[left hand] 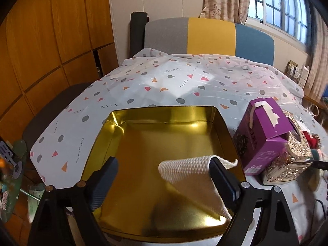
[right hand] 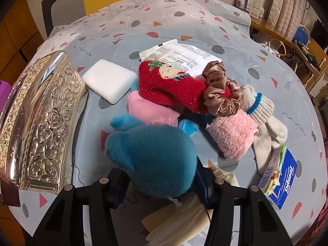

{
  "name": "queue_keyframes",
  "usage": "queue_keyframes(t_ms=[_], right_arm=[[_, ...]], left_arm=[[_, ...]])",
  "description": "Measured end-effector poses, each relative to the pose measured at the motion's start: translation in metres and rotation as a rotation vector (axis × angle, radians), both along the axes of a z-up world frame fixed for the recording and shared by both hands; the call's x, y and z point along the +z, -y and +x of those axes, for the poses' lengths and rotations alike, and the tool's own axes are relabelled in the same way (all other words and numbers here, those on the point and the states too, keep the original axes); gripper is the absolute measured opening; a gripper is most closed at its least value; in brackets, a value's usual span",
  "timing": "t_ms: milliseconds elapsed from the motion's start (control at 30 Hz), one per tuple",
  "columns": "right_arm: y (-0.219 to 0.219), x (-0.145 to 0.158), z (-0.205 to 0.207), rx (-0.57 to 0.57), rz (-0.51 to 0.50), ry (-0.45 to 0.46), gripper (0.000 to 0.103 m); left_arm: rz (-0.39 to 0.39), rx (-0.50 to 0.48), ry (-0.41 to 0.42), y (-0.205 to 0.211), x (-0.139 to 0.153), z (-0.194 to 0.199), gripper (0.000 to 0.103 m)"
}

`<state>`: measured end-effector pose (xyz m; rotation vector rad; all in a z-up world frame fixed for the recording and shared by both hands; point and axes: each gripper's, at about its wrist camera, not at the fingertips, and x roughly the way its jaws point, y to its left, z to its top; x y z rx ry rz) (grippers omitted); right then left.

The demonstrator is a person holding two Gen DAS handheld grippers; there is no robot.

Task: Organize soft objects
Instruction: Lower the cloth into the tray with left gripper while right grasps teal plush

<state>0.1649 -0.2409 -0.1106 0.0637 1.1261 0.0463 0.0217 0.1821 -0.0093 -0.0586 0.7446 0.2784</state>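
The left claw (left hand: pixel 164 176) hangs released over the gold tin (left hand: pixel 164 143), the white cloth (left hand: pixel 190 176) dropping in; the right claw (right hand: pixel 162 182) clenches the blue plush (right hand: pixel 151 160) above the desk's pile, apparently bound there too.

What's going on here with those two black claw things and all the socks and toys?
A person is sorting soft things with a handheld gripper in each hand. The left gripper is open above a gold tin, and a white cloth hangs against one finger. The right gripper is closed on a blue plush toy. Socks, a scrunchie and a white sponge lie on the table.
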Motion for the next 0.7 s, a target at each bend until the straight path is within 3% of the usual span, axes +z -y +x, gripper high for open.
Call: queue_keyframes(t_ms=[400,700], right_arm=[[0.005,0.031,-0.018,-0.060,0.177,0.056,0.054],[-0.011,0.076,-0.020,-0.054,0.172,0.163,0.053]], left_arm=[[-0.021,-0.047,-0.005,0.011,-0.002,-0.008,0.094],[-0.027,-0.061,-0.002,0.011,-0.004,-0.012,0.099]])
